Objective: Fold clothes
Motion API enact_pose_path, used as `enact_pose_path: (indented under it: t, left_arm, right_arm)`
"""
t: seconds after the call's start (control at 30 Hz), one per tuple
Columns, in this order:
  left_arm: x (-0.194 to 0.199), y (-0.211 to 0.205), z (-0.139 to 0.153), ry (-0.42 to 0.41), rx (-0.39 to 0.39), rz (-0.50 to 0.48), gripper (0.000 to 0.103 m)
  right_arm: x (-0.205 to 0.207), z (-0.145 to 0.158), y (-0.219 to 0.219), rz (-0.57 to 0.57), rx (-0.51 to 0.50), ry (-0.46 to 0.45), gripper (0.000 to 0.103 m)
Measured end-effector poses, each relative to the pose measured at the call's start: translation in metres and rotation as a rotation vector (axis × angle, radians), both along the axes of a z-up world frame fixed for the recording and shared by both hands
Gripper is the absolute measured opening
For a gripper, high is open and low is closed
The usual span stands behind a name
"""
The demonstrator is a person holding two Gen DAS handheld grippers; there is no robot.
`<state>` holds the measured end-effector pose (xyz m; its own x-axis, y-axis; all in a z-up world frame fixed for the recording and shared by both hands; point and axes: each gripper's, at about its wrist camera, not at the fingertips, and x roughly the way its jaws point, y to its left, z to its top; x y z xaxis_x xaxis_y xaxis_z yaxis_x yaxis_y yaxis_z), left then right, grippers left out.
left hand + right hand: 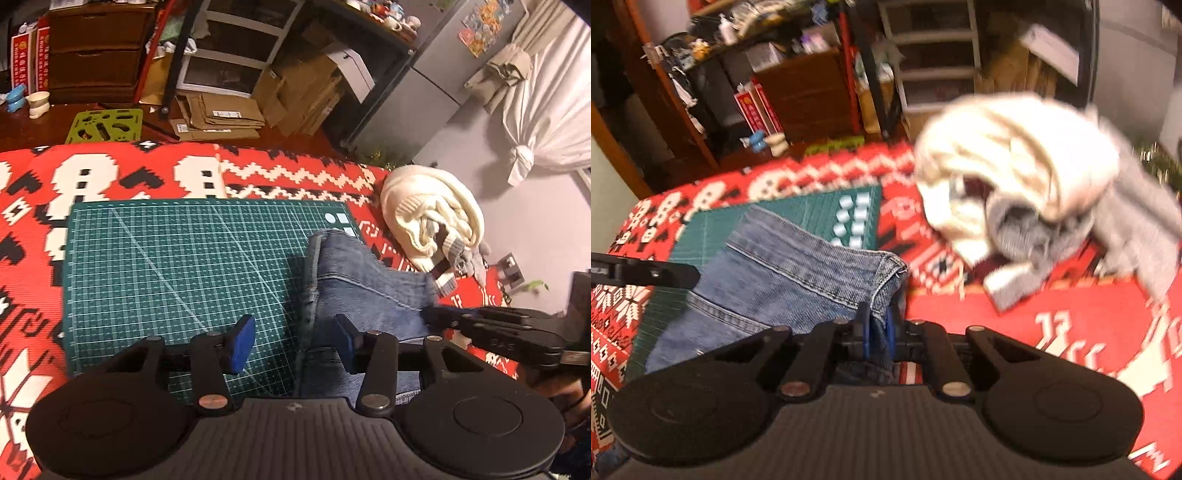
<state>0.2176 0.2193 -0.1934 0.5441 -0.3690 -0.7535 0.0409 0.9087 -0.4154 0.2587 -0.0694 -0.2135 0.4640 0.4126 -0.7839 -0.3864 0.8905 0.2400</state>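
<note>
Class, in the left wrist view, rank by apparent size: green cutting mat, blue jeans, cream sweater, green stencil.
1. green cutting mat
2. blue jeans, partly hidden by the grippers
3. cream sweater
4. green stencil, farthest away, so its true size is unsure

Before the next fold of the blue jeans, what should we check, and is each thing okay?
1. Right gripper has hold of the blue denim jeans: ok, shut on a hem edge.
2. Left gripper is ready to grab: ok, open, hanging over the jeans' edge, holding nothing.
3. Jeans are on the green gridded cutting mat: ok, though part spills onto the red patterned cloth.
4. Folding space on the mat: ok, its left half is bare.
5. Cream and grey pile of clothes is out of the way: ok, apart from the mat.
6. Jeans lie flat: cannot tell, the near part is hidden.
</note>
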Motion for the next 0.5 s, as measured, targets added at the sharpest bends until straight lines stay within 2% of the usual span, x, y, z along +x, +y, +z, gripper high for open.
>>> enact_pose_path:
  t: [0.03, 0.07, 0.1, 0.17, 0.23, 0.27, 0.3, 0.33, 0.4, 0.5]
  left_arm:
    - [0.001, -0.001, -0.002, -0.001, -0.004, -0.01, 0.048]
    - [0.002, -0.002, -0.004, 0.0, -0.007, -0.018, 0.051]
    - [0.004, -0.003, -0.007, 0.007, -0.008, -0.021, 0.052]
    - [0.008, -0.004, -0.015, 0.023, -0.013, -0.029, 0.053]
    - [0.01, -0.005, -0.021, 0.037, -0.024, -0.031, 0.053]
    - [0.011, -0.006, -0.023, 0.04, -0.031, -0.033, 0.05]
    - [0.011, -0.009, -0.023, 0.035, -0.029, -0.039, 0.04]
    - [0.01, -0.013, -0.022, 0.024, -0.014, -0.047, 0.03]
    - [0.007, -0.022, -0.02, 0.001, 0.021, -0.06, 0.027]
    - [-0.005, -0.034, -0.006, -0.043, 0.117, -0.039, 0.022]
  right_arm:
    - [0.001, -0.003, -0.002, -0.018, 0.005, -0.001, 0.017]
    - [0.002, -0.005, -0.005, -0.039, 0.01, -0.001, 0.033]
    - [0.003, -0.007, -0.01, -0.053, 0.032, 0.011, 0.039]
    - [0.006, -0.013, -0.02, -0.07, 0.097, 0.044, 0.036]
    - [0.009, -0.016, -0.027, -0.063, 0.152, 0.071, 0.026]
    - [0.009, -0.017, -0.028, -0.06, 0.165, 0.075, 0.02]
    - [0.01, -0.018, -0.026, -0.055, 0.167, 0.075, 0.018]
    - [0.011, -0.018, -0.023, -0.05, 0.167, 0.073, 0.015]
    - [0.011, -0.016, -0.019, -0.049, 0.161, 0.07, 0.013]
    - [0.005, -0.003, -0.01, -0.019, 0.146, 0.033, 0.012]
